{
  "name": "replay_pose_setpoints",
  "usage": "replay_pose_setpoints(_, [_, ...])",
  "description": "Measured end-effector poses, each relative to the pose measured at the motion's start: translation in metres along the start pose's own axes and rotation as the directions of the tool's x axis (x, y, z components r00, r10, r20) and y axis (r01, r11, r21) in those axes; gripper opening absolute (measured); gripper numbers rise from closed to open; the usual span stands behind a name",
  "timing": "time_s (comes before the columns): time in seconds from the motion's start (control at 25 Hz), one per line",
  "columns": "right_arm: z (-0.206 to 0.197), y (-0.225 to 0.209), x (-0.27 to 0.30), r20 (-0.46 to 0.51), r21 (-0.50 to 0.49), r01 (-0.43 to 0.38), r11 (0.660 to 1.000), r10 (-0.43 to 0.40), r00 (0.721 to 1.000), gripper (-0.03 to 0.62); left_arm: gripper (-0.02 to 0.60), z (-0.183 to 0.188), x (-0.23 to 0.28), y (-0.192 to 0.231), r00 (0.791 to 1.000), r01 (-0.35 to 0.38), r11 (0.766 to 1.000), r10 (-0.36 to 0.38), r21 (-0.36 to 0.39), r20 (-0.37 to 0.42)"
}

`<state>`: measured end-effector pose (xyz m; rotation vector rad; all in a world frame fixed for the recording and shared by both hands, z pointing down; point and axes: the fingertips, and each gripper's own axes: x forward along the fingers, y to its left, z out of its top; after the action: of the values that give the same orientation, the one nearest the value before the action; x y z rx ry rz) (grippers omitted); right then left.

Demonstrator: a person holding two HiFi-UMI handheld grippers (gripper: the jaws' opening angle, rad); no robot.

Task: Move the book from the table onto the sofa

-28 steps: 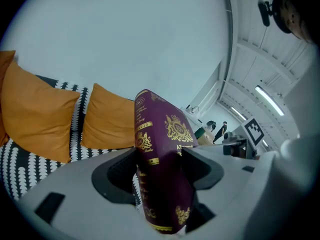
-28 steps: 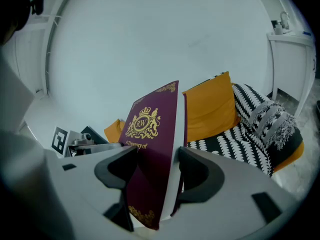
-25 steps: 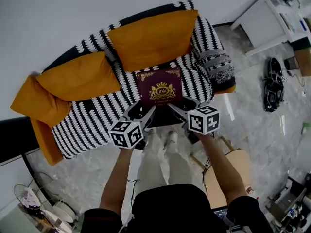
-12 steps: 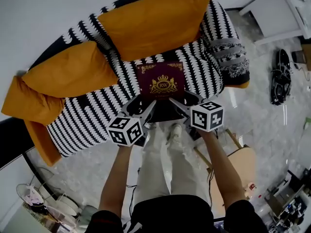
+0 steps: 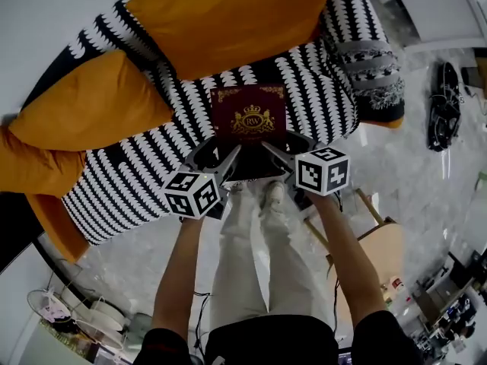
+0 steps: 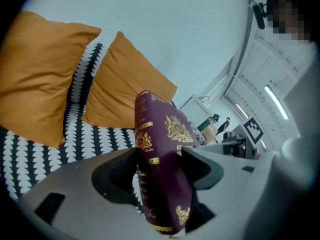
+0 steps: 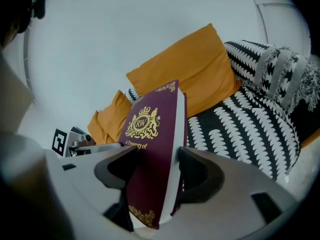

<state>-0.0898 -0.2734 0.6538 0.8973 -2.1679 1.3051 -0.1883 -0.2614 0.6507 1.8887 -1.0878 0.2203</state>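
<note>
Book (image 5: 248, 120), maroon and gold, is over the sofa (image 5: 152, 181) seat, clamped by left tool (image 5: 233, 157) and right tool (image 5: 271, 152).

The book (image 5: 248, 119) lies over the sofa (image 5: 137, 181) seat. The left gripper (image 5: 222, 163) grips it at seven o'clock and the right gripper (image 5: 281, 157) at five. The left cushion (image 5: 87, 105) is at ten and the middle cushion (image 5: 228, 17) at twelve.

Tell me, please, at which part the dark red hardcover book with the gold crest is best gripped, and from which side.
Grip its near edge at both near corners, coming from the person's side. The dark red hardcover book is a thin, stiff slab, so jaws close across its thickness; the left gripper and right gripper hold it so above the black-and-white sofa.
</note>
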Motion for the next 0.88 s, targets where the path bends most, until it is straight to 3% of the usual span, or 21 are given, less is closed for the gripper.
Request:
replay_pose_setpoints(0.24, [-0.020, -0.031, 0.033, -0.016, 0.035, 0.012, 0.999, -0.012, 1.000, 0.275, 0.293, -0.026, 0.029, 0.031, 0.999, -0.005, 0.999, 0.004, -0.036, -0.034])
replay_pose_setpoints(0.88, [-0.052, -0.063, 0.082, -0.052, 0.080, 0.040, 0.996, -0.036, 0.998, 0.276, 0.293, -0.061, 0.061, 0.079, 0.990, -0.018, 0.998, 0.010, -0.056, -0.143])
